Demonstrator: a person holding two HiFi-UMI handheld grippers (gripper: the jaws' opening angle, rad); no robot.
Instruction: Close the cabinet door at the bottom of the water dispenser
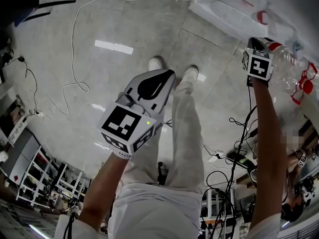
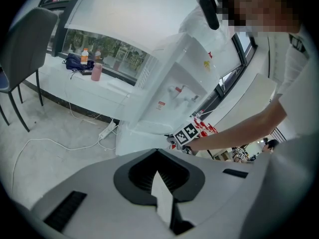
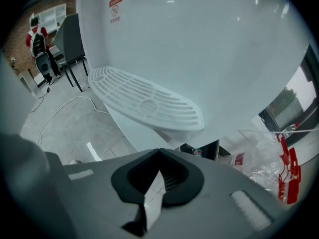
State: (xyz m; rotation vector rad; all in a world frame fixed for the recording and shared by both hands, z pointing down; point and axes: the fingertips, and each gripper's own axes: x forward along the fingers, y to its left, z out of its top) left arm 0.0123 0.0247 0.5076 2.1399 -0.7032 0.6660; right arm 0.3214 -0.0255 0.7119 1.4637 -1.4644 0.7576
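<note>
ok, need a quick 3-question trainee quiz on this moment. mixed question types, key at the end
1. True or false: the left hand-held gripper is clamped on a cup.
2. Multiple choice: in the right gripper view, what lies just beyond the right hand-held gripper?
A. a white slotted drip tray
B. a kitchen sink
C. a cardboard box
3. Short answer: which hand-held gripper is closer to the water dispenser?

Key: 1 false, its jaws are together with nothing between them. 2 A. 3 the right one.
</note>
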